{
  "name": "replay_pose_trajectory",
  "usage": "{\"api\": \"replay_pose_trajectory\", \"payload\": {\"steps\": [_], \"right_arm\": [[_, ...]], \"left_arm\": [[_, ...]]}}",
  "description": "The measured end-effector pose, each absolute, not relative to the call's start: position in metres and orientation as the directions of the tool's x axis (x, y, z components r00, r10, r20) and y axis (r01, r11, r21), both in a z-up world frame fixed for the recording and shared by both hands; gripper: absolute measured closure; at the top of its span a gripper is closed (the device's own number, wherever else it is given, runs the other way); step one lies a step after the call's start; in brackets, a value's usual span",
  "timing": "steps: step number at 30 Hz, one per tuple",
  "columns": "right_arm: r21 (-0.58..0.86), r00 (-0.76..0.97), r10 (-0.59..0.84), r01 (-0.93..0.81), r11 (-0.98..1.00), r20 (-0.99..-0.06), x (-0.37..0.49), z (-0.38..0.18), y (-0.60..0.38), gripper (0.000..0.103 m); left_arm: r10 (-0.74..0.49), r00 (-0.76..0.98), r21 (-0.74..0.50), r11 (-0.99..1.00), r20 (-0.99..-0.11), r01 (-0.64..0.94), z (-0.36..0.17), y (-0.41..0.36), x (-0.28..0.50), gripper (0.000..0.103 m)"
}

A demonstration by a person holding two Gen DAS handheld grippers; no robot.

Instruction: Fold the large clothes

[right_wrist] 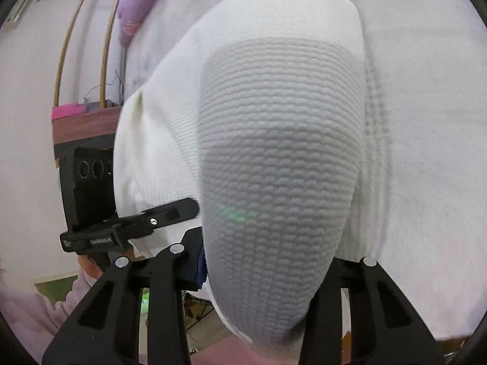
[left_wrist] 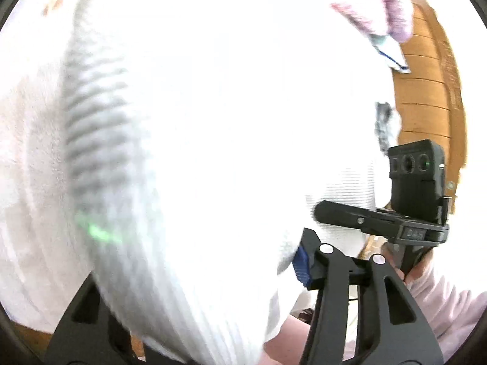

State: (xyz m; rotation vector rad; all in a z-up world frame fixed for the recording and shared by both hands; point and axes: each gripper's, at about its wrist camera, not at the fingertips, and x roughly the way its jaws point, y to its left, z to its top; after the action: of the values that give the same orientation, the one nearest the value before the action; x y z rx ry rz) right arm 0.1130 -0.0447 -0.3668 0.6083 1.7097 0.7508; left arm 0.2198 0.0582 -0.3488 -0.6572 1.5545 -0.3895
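- My left gripper (left_wrist: 194,273) has a white ribbed knit sweater (left_wrist: 188,140) draped over it; the cloth hides the left finger entirely, and only the right finger with its blue pad (left_wrist: 302,266) shows, so I cannot tell whether these tongs are closed on the knit or merely buried in it
- That view is badly overexposed and blurred: most of the sweater burns out to plain white, with the ribbing readable only in a grey band at the left
- In the same view the right gripper (left_wrist: 338,213) shows from the side, one black finger lying against the fabric and its camera block above; the hand below it is cut off by the frame
- From the right wrist camera the sweater (right_wrist: 280,164) bulges up between my own fingers and covers both tips; I cannot tell if they pinch it
- There the left gripper (right_wrist: 173,210) reaches in from the left, one finger pressed to the knit, the other hidden
- A purple quilt (right_wrist: 137,3) hangs blurred at the top left, beside a brown wooden shelf (right_wrist: 82,127) partly blocked by the gripper
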Motion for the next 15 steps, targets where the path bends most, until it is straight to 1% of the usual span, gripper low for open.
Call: {"api": "replay_pose_trajectory", "payload": {"steps": [2, 4, 5, 8, 11, 13, 14, 15], "right_arm": [[0.750, -0.215, 0.733, 0.006, 0.662, -0.645, 0.108, -0.326, -0.063, 0.067], [0.750, -0.181, 0.737, -0.009, 0.661, -0.651, 0.101, -0.291, -0.080, 0.067], [0.745, -0.163, 0.732, -0.031, 0.666, -0.661, 0.096, -0.272, -0.091, 0.067], [0.732, -0.106, 0.724, -0.092, 0.676, -0.682, 0.079, -0.222, -0.120, 0.067], [0.725, -0.029, 0.726, -0.099, 0.682, -0.687, 0.061, -0.185, -0.157, 0.067], [0.722, 0.039, 0.729, -0.103, 0.684, -0.684, 0.040, -0.159, -0.184, 0.067], [0.721, 0.082, 0.729, -0.108, 0.685, -0.680, 0.031, -0.143, -0.204, 0.067], [0.721, 0.111, 0.729, -0.108, 0.684, -0.675, 0.026, -0.135, -0.221, 0.067]], "left_arm": [[-0.625, 0.029, -0.623, 0.771, -0.780, -0.129, -0.314, 0.040, 0.230, 0.053], [-0.609, 0.046, -0.610, 0.788, -0.792, -0.080, -0.283, 0.027, 0.213, 0.053], [-0.609, 0.061, -0.612, 0.789, -0.791, -0.057, -0.262, 0.017, 0.213, 0.053], [-0.626, 0.065, -0.628, 0.778, -0.777, -0.012, -0.224, -0.021, 0.203, 0.053], [-0.637, 0.088, -0.634, 0.771, -0.766, 0.061, -0.182, -0.056, 0.188, 0.053], [-0.629, 0.107, -0.619, 0.777, -0.770, 0.116, -0.169, -0.094, 0.166, 0.053], [-0.624, 0.124, -0.607, 0.781, -0.772, 0.150, -0.153, -0.114, 0.161, 0.053], [-0.625, 0.133, -0.605, 0.779, -0.769, 0.164, -0.145, -0.120, 0.149, 0.053]]}}
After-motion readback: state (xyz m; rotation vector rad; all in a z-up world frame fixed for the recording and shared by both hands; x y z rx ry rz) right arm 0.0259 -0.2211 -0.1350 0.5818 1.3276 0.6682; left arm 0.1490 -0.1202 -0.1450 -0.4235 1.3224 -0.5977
